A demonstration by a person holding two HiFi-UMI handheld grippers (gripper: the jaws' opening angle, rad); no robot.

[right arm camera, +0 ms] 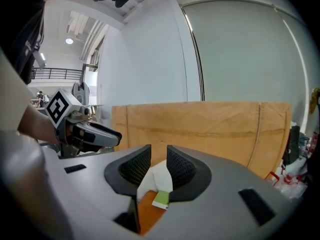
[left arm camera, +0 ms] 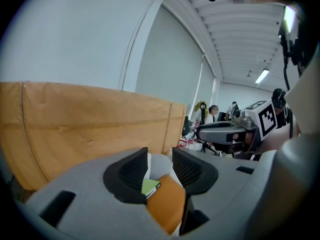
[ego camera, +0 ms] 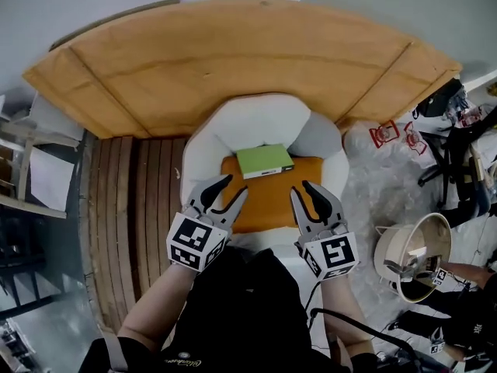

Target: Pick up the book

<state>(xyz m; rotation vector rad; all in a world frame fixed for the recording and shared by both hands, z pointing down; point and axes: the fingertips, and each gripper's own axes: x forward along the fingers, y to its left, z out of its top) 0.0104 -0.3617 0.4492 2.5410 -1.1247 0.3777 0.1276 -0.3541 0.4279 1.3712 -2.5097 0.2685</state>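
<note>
Left gripper: hand-held, jaws a narrow gap apart, nothing in them, over the near part of the orange cushion. Right gripper: the same, narrowly parted and empty, level with the left. Book: green, flat at the cushion's far edge, inside the white chair, touched by neither gripper. Wooden board: behind the chair.

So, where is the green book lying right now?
In the head view, the green book lies near the picture's centre, flat on the orange cushion of the white armchair, at the cushion's far edge.
</note>
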